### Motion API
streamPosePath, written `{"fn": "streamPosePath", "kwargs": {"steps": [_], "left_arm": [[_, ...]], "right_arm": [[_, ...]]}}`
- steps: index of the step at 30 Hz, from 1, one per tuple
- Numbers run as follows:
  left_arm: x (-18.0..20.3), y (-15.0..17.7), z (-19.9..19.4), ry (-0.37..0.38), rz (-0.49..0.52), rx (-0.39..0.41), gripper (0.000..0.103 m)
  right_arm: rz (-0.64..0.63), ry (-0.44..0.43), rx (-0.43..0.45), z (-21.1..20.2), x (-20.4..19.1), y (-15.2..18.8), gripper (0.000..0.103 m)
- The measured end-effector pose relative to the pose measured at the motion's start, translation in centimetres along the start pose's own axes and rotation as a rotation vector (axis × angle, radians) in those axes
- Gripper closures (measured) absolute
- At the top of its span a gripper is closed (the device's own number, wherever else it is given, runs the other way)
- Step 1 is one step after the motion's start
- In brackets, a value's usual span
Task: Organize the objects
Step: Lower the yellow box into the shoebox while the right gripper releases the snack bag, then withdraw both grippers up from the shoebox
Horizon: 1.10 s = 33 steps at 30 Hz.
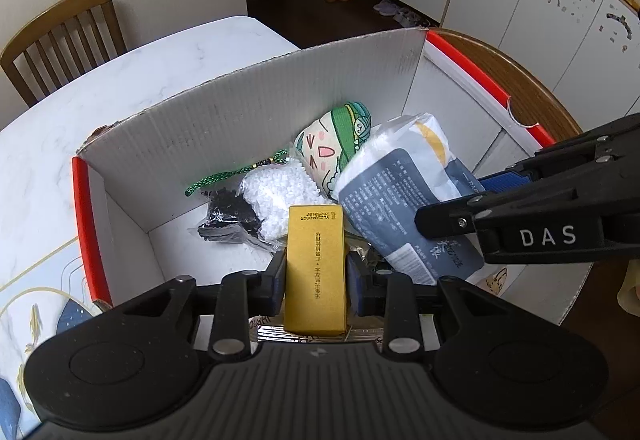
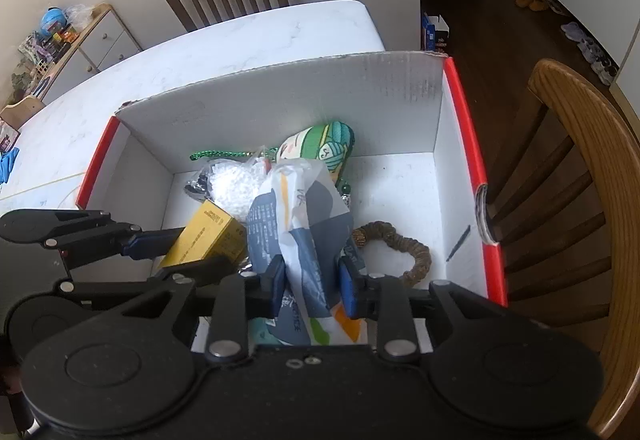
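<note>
In the left wrist view, a wooden chair [image 1: 60, 40] is seen at ten o'clock behind the white marble tabletop [image 1: 132, 80]. A white cardboard box [image 1: 248, 112] with red edges is set on that tabletop and fills the middle of the view. Inside it, from left to right, a green cord [image 1: 236, 174], a bag of black beads [image 1: 228, 216] and a bag of white beads [image 1: 280, 196] are found, then a plush toy [image 1: 336, 140] with a green cap toward one o'clock. The left tool [image 1: 316, 272] is closed narrowly on a gold carton [image 1: 316, 264], which is pinched between the blue pads at six o'clock and held over the box interior. At three o'clock, the right tool [image 1: 492, 200] is seen entering from the side, with a blue and white pouch [image 1: 400, 196] leaning under it.

In the right wrist view, the left tool [image 2: 160, 240] is seen at nine o'clock with the gold carton [image 2: 208, 236] tilted in its grip. The blue and white pouch [image 2: 300, 224] is clamped between the pads of the right tool [image 2: 312, 280], whose jaws are partly apart around it, above the box floor. A brown braided ring [image 2: 412, 252] lies on the box floor at three o'clock, and a second wooden chair [image 2: 576, 176] stands outside the box wall [image 2: 460, 112].
</note>
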<state>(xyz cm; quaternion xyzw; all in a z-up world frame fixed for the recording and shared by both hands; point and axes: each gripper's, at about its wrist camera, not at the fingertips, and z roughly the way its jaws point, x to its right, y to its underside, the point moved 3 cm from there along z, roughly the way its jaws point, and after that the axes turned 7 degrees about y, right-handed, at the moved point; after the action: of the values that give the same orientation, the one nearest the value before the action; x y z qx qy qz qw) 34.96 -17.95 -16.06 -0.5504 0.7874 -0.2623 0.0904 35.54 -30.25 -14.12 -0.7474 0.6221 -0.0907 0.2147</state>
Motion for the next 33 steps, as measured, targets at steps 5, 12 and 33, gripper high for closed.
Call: {"fn": "streamPosePath", "kwargs": {"steps": [5, 12, 33], "left_arm": [[0.0, 0.0, -0.7, -0.002, 0.0, 0.023, 0.072], [-0.2, 0.5, -2.9, 0.015, -0.014, 0.063, 0.06], [-1.5, 3.4, -13.1, 0.091, 0.034, 0.265, 0.026]], "right_arm": [[0.007, 0.007, 0.013, -0.5, 0.1, 0.3, 0.073], [0.015, -0.003, 0.055, -2.4, 0.2, 0.6, 0.064], [0.031, -0.034, 0.279, -10.0, -3.8, 3.6, 0.033]]}}
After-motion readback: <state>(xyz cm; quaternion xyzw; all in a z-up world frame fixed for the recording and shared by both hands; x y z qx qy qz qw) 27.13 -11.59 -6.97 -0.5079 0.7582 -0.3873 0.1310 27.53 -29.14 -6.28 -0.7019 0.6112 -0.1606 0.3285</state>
